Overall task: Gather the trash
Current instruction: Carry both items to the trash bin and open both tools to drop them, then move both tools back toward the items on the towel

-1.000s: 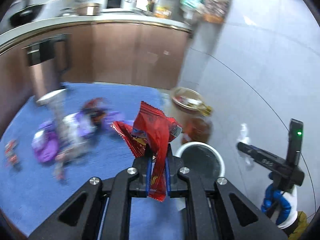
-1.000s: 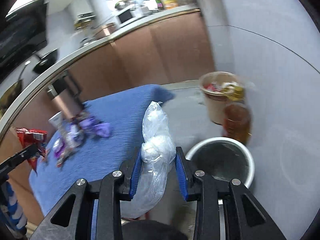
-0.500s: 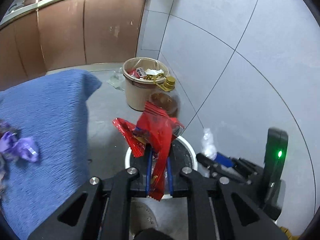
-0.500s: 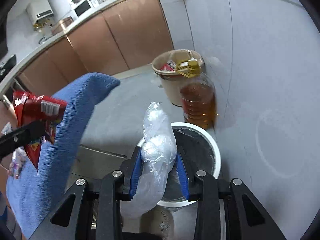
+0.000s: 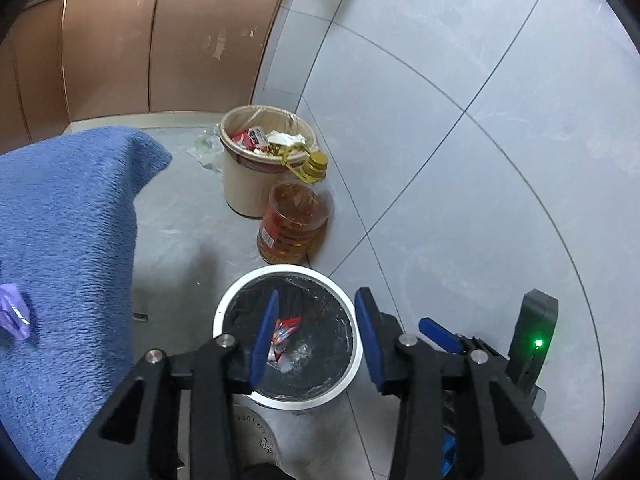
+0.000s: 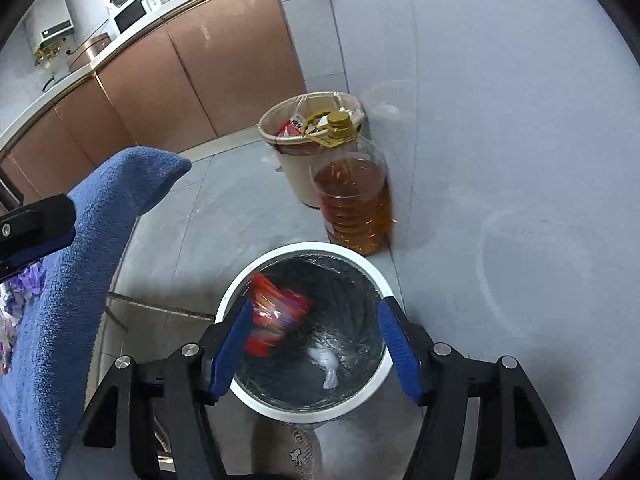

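Note:
A white-rimmed trash bin [image 5: 236, 292] with a black liner stands on the floor below both grippers; it also shows in the right wrist view [image 6: 376, 270]. My left gripper [image 5: 316, 332] is open and empty over the bin. My right gripper [image 6: 314, 346] is open and empty over the bin. The red snack wrapper [image 6: 276, 312] is blurred, falling inside the bin; it shows in the left wrist view [image 5: 285, 332] deep inside. The clear plastic bag [image 6: 326, 364] lies at the bin's bottom.
A blue cloth-covered table [image 5: 60, 240] is at the left, with a purple wrapper [image 5: 14, 316] on it. A beige bin [image 5: 244, 184] full of rubbish and a large oil bottle [image 5: 294, 228] stand by the tiled wall. Brown cabinets run behind.
Both grippers opened over the white bin. The red wrapper left the left gripper and the clear bag left the right gripper; both dropped into the bin.

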A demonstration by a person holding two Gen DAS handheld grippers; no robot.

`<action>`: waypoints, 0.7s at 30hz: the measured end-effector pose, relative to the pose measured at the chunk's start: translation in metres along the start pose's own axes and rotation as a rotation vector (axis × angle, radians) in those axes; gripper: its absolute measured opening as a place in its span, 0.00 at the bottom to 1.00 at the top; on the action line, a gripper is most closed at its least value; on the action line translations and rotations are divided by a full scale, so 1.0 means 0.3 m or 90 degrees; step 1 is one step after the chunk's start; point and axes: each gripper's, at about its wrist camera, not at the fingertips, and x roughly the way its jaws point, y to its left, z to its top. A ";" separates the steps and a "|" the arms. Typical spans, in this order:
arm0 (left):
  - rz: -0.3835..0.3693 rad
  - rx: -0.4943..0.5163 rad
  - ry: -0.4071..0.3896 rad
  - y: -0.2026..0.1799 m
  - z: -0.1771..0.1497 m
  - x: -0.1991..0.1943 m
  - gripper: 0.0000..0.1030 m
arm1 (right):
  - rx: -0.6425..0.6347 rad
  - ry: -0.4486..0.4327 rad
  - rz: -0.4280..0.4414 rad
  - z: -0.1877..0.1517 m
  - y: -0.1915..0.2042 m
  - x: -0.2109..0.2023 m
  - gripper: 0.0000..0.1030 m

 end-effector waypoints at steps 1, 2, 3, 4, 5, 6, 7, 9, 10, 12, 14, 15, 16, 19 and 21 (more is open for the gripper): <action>0.003 0.001 -0.007 0.001 0.000 -0.020 0.37 | 0.001 -0.004 0.001 0.004 0.002 -0.006 0.61; 0.006 0.002 -0.014 0.000 0.000 -0.040 0.37 | 0.001 -0.010 0.001 0.006 0.005 -0.022 0.61; 0.007 0.003 -0.019 0.000 0.002 -0.056 0.37 | 0.001 -0.015 0.002 0.009 0.012 -0.033 0.61; 0.009 0.003 -0.025 0.001 0.002 -0.075 0.37 | -0.001 -0.022 0.003 0.010 0.019 -0.049 0.61; 0.010 0.002 -0.035 0.001 0.002 -0.105 0.37 | -0.005 -0.031 0.005 0.013 0.029 -0.073 0.61; 0.011 0.001 -0.042 0.001 -0.001 -0.128 0.37 | -0.008 -0.037 0.007 0.014 0.034 -0.086 0.61; 0.012 0.001 -0.050 0.001 -0.002 -0.149 0.37 | -0.012 -0.047 0.010 0.017 0.046 -0.112 0.61; 0.019 0.003 -0.068 0.002 -0.009 -0.209 0.37 | -0.019 -0.064 0.016 0.023 0.069 -0.154 0.62; 0.022 0.004 -0.074 0.005 -0.011 -0.228 0.37 | -0.024 -0.072 0.019 0.026 0.081 -0.178 0.62; 0.030 0.004 -0.089 0.014 -0.022 -0.280 0.42 | -0.034 -0.090 0.025 0.033 0.107 -0.227 0.62; 0.040 0.003 -0.107 0.026 -0.035 -0.343 0.46 | -0.044 -0.109 0.030 0.039 0.141 -0.275 0.63; 0.046 0.002 -0.118 0.033 -0.043 -0.374 0.46 | -0.048 -0.119 0.033 0.042 0.156 -0.302 0.63; 0.053 0.002 -0.129 0.041 -0.053 -0.409 0.46 | -0.052 -0.129 0.037 0.044 0.174 -0.326 0.64; 0.073 -0.003 -0.159 0.078 -0.079 -0.502 0.47 | -0.068 -0.154 0.050 0.048 0.226 -0.393 0.65; 0.084 -0.010 -0.176 0.109 -0.097 -0.563 0.47 | -0.082 -0.168 0.059 0.047 0.265 -0.441 0.65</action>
